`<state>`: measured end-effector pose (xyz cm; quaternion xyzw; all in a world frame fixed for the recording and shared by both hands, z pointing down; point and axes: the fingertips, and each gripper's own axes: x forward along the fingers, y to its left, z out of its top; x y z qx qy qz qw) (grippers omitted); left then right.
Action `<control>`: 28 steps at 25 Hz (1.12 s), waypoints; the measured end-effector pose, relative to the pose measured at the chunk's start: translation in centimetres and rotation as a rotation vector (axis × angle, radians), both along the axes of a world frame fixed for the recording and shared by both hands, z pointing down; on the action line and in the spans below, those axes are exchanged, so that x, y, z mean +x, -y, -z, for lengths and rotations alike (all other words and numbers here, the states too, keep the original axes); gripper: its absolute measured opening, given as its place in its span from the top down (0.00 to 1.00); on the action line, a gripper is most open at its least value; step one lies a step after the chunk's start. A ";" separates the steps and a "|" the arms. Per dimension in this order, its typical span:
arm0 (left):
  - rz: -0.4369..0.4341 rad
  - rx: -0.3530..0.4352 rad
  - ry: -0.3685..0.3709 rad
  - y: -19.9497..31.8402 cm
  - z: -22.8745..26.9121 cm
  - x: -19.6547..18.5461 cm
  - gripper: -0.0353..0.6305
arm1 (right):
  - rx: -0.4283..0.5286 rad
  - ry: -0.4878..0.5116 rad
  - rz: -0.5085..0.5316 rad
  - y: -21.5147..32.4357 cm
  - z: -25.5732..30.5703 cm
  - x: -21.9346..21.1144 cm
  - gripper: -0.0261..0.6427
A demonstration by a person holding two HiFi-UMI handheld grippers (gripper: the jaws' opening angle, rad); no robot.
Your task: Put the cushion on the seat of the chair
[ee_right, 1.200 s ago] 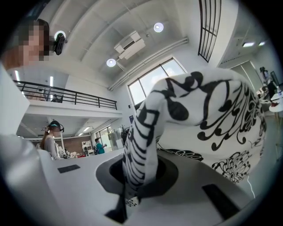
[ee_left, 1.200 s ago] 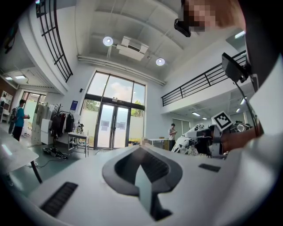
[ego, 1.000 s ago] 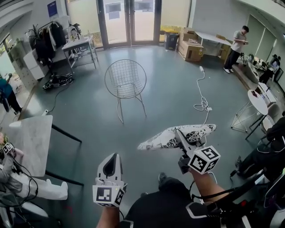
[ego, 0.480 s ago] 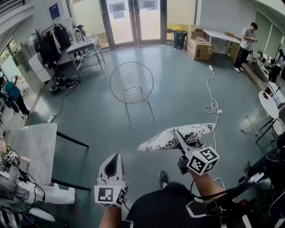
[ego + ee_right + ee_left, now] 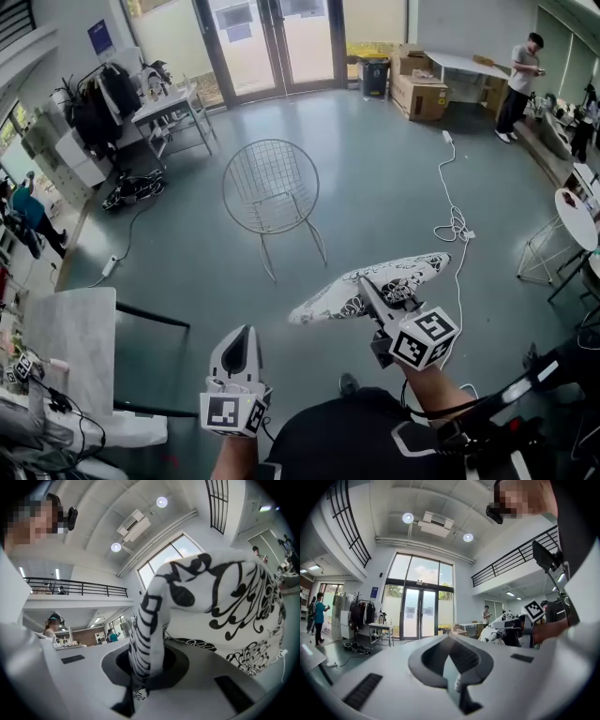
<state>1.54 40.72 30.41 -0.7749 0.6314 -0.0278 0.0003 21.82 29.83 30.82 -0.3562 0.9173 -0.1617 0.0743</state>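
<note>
Cushion (image 5: pixel 417 272), patterned: aloft near right, edge pinched in closed fingers of right gripper (image 5: pixel 367 289). Left gripper (image 5: pixel 240 337): fingers together, empty. Chair (image 5: pixel 272 187): far, well apart, seat bare. Step: carry; next likely bring over seat, lay flat.

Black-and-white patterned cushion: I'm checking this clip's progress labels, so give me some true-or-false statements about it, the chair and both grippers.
1. The black-and-white patterned cushion is clamped in the right gripper. True.
2. The cushion lies on the seat of the round wire chair. False: the seat is bare; the cushion is held in the air, short of the chair.
3. The left gripper grips the cushion's other end. False: its jaws are shut on nothing.
4. A white cable lies on the floor right of the chair. True.
</note>
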 end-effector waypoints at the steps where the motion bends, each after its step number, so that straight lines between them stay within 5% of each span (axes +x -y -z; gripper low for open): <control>1: -0.007 -0.001 0.003 1.0 0.0 0.5 0.95 | 0.001 0.005 0.003 0.9 0.0 0.3 0.93; 13: 0.032 -0.074 0.036 9.7 -0.9 2.9 0.95 | -0.024 0.015 0.032 9.6 -1.8 2.9 0.93; 28: 0.021 -0.065 0.018 18.7 -1.7 -0.9 0.95 | -0.033 -0.025 0.020 17.7 -2.1 -0.7 0.93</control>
